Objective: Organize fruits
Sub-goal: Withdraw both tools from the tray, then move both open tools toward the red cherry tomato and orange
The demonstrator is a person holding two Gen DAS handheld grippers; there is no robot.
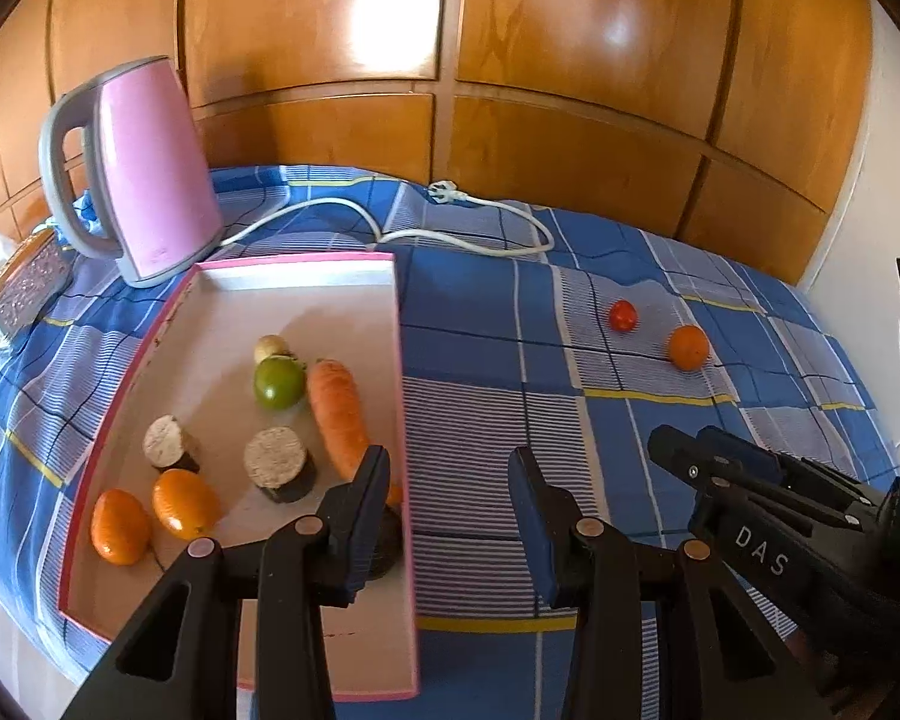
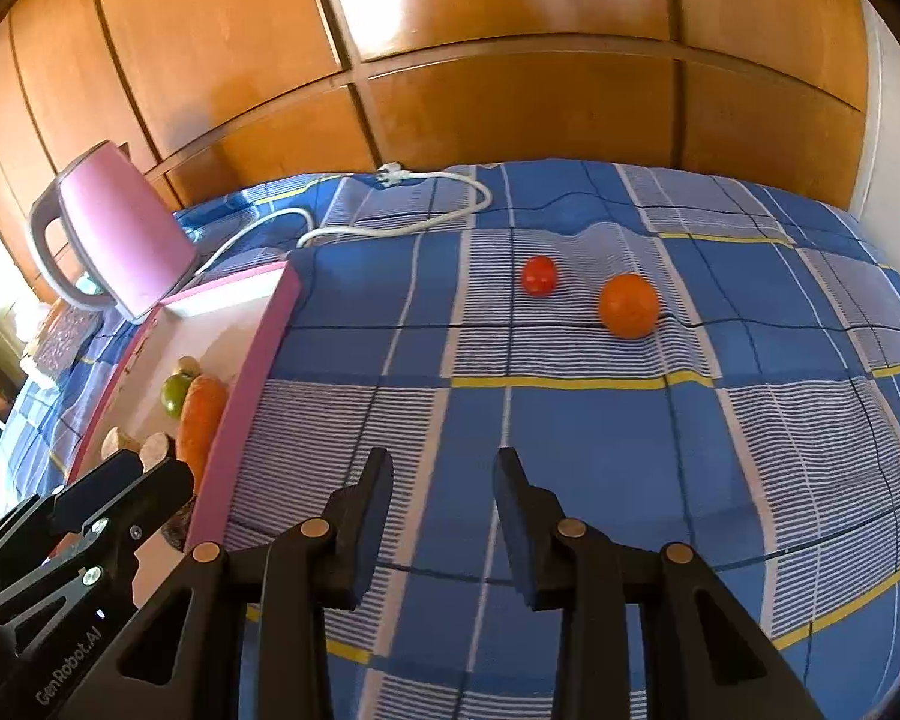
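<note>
A pink-rimmed tray on the blue checked cloth holds a carrot, a green fruit, two orange fruits and two cut round pieces. A dark item lies partly hidden behind my left finger. On the cloth to the right lie a small red tomato and an orange. My left gripper hovers over the tray's right rim, open and empty. My right gripper is over bare cloth short of the orange, its fingers a narrow gap apart with nothing between them.
A pink kettle stands behind the tray, and its white cord trails across the cloth at the back. A patterned box sits at the far left. A wooden panelled wall closes off the back.
</note>
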